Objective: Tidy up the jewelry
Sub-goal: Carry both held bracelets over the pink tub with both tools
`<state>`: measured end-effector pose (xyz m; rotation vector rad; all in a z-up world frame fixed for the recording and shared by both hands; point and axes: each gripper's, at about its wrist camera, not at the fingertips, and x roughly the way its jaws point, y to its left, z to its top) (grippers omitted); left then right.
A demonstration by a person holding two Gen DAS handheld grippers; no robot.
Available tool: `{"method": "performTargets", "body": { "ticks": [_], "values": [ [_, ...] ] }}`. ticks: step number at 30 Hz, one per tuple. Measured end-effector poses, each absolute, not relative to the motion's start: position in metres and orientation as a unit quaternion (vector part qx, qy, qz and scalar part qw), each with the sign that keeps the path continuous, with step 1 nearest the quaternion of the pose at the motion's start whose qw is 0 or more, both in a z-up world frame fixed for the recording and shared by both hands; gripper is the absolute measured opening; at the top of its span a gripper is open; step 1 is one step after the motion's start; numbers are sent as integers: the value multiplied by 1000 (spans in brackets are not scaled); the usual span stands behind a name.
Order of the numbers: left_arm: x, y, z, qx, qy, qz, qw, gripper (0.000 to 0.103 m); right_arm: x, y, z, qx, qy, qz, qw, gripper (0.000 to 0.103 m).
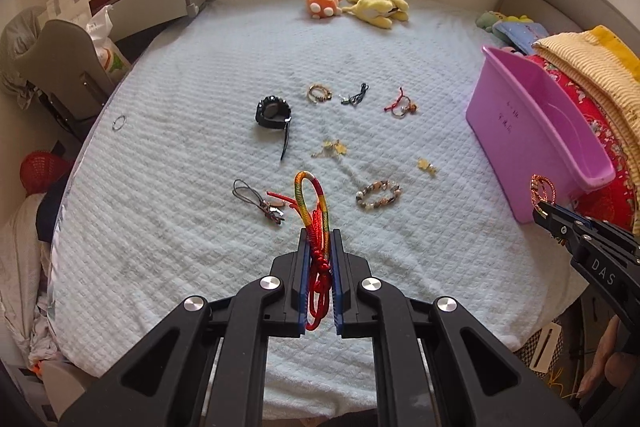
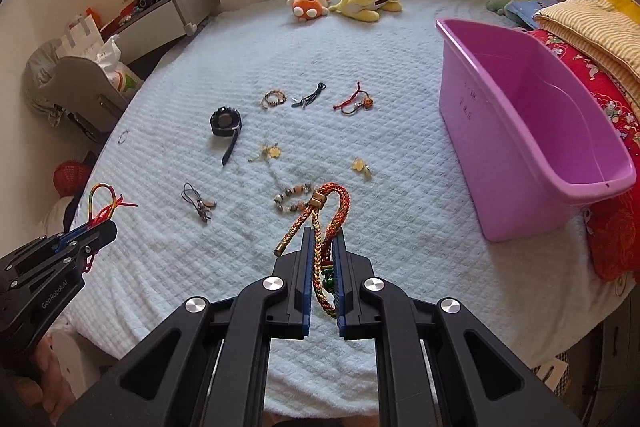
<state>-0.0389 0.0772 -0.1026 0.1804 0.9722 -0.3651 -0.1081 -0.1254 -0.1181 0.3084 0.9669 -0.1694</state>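
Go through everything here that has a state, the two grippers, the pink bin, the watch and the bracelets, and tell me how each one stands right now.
Left gripper: shut on the rainbow cord bracelet.
Right gripper: shut on the braided orange bracelet.
Pink bin: upright on the bed, open top, nothing visible inside.
Black watch: lying on the bedspread, strap unbuckled.
Beaded bracelet: lying flat, a closed loop.
Red string bracelet: lying loose, ends free.

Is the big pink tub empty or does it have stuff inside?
Empty, as far as shows. The pink tub shows only bare pink walls and floor from the right wrist view; its near corner is hidden by the rim.
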Motion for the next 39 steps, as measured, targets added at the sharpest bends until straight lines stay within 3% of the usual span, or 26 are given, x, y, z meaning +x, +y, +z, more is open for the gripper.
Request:
{"method": "performTargets", "body": {
  "ticks": [10, 19, 30, 39],
  "values": [
    [-31, 11, -13, 101, 445, -263, 850, 9, -117, -173, -21, 175, 427, -119, 879, 9],
    [-28, -105, 21, 121, 435, -310, 837, 9, -115, -277, 14, 173, 415, -134, 883, 9],
    [-11, -276, -2, 82, 495, -286, 816, 9, -85, -449, -14, 169, 460, -79, 868, 9],
    [0, -350, -48, 109, 546, -260, 789, 10, -59, -491, -62, 177, 523, -35, 833, 9]
  ]
}}
